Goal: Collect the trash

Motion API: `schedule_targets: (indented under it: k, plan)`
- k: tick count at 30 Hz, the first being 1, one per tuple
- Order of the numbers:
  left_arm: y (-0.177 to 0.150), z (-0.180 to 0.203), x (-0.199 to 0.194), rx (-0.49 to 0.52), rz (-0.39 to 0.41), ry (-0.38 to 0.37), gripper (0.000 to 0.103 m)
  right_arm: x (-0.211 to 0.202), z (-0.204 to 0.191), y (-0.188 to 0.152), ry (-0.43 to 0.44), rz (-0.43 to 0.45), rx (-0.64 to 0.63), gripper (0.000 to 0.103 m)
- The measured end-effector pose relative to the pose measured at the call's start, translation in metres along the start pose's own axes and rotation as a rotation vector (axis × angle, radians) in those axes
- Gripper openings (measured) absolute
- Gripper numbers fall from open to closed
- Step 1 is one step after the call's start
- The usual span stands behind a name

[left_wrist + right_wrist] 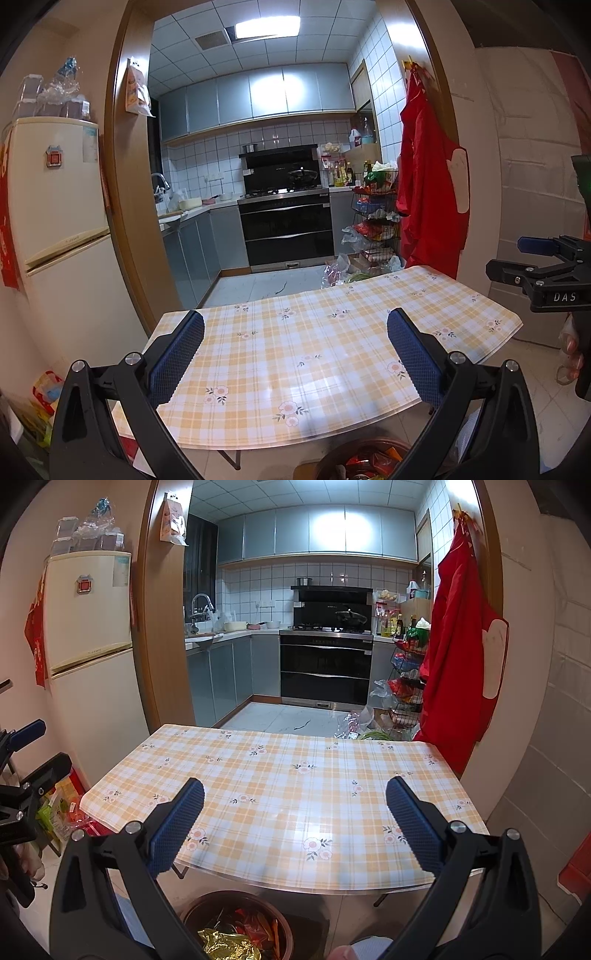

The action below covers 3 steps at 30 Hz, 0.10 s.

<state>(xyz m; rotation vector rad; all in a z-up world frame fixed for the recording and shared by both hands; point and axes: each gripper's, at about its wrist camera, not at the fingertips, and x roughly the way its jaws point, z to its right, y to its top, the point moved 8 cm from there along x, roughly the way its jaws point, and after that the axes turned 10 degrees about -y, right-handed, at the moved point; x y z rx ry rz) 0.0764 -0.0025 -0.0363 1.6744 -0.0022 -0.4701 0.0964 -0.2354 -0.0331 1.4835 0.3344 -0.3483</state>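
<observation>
Blue-padded left gripper, right gripper spread wide, holding nothing

I'm in somebody's home, at a little dining table with a yellow checked flowery cloth, looking straight through a doorway into the kitchen. You can see the stove and oven, tiled walls, a sink tap, a cream fridge and a red apron hanging by the doorframe.
</observation>
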Motion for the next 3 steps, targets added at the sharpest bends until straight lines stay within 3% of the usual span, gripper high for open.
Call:
schedule_targets:
  k: [3]
  plan:
    - [-0.0008, -0.0006, 0.0007, -0.005, -0.004, -0.001, 0.097, 0.0003, 0.0000, -0.0006, -0.001, -0.001, 0.000, 0.097]
